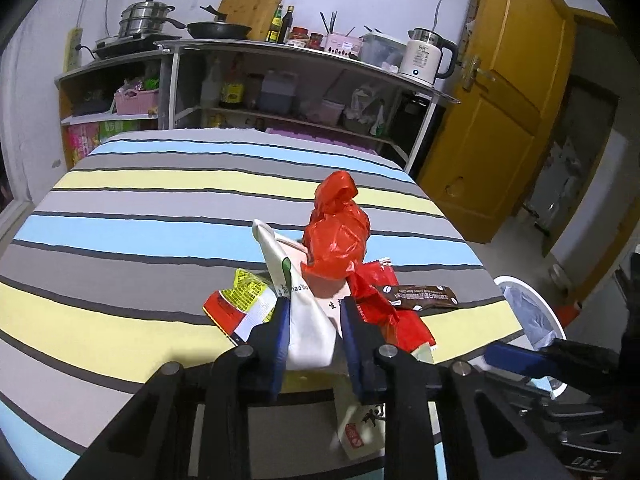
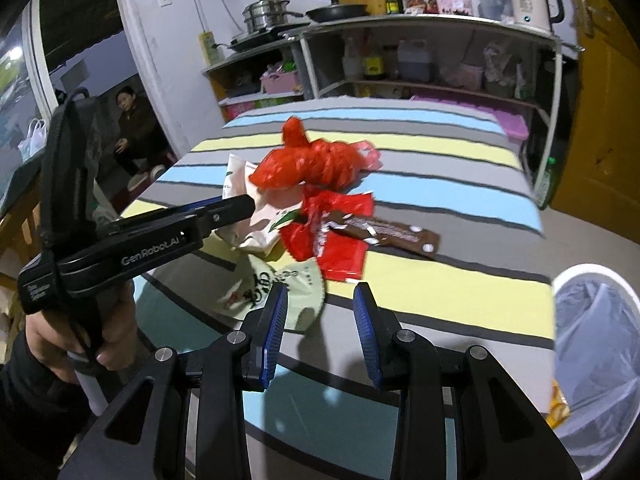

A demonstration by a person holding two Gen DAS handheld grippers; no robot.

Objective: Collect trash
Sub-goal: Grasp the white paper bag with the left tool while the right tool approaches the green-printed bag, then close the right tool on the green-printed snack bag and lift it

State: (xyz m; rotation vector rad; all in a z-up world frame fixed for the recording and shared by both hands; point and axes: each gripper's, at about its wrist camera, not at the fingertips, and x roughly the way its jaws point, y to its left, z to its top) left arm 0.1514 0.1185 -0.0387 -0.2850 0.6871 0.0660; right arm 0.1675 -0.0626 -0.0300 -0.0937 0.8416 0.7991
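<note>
A heap of trash lies on the striped tablecloth [image 1: 140, 240]: a crumpled red plastic bag [image 1: 340, 236] [image 2: 316, 164], a white packet [image 1: 308, 320] [image 2: 256, 216], a red wrapper [image 1: 384, 300] [image 2: 340, 248], a brown sachet [image 1: 424, 294] [image 2: 392, 236] and a yellow-red packet [image 1: 240, 300]. My left gripper [image 1: 314, 308] [image 2: 236, 206] is shut on the near edge of the white packet, which fills the gap between its pads. My right gripper [image 2: 320, 292] hangs open and empty over the table's near edge, just above a pale green packet [image 2: 288, 284].
A white bin [image 2: 592, 320] [image 1: 532, 312] with a clear liner stands on the floor off the table's right corner. Metal shelves [image 1: 300, 80] with pots, bottles and a kettle line the far wall. A yellow door [image 1: 500, 100] is at right. A person [image 2: 132, 128] sits in the doorway at left.
</note>
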